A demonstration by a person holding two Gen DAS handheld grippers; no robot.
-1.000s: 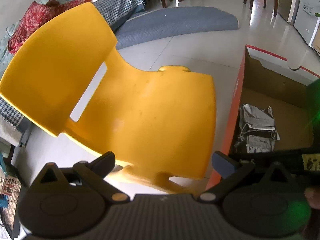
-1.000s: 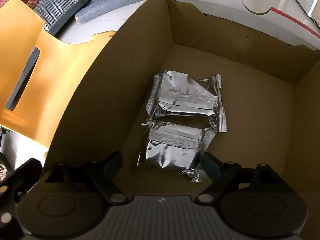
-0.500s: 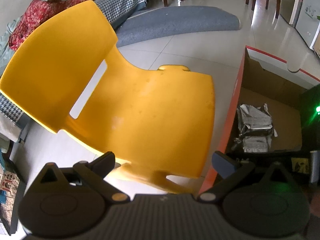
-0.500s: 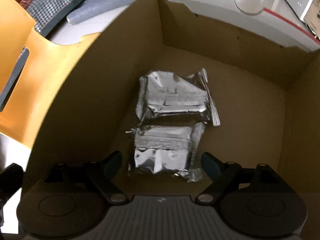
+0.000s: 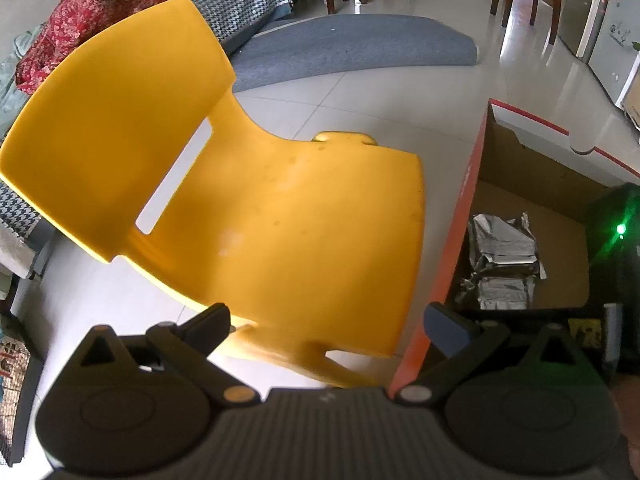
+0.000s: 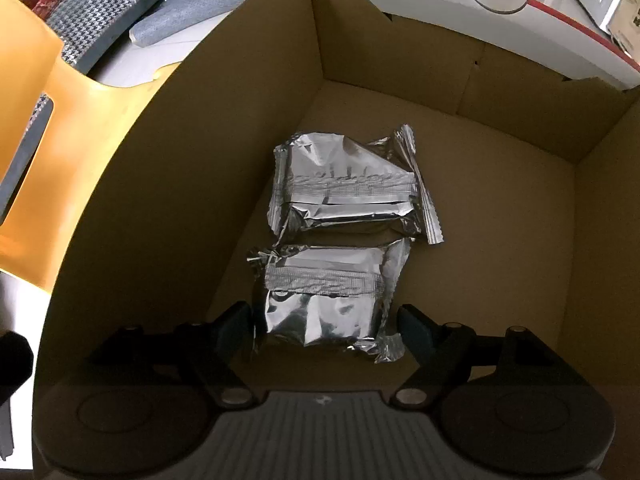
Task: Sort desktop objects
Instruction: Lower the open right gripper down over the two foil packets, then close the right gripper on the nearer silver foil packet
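Packets (image 6: 340, 240) nearer; box (image 6: 500, 184) holds two.

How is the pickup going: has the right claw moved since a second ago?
Yes: the right claw sank toward the cardboard box floor; its closing jaws flank the nearer foil packet.

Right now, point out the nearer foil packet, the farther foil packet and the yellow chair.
nearer foil packet (image 6: 324, 300), right wrist view, crimped seam band.
farther foil packet (image 6: 348, 184), right wrist view, upper face.
yellow chair (image 5: 288, 248), left wrist view, seat middle.
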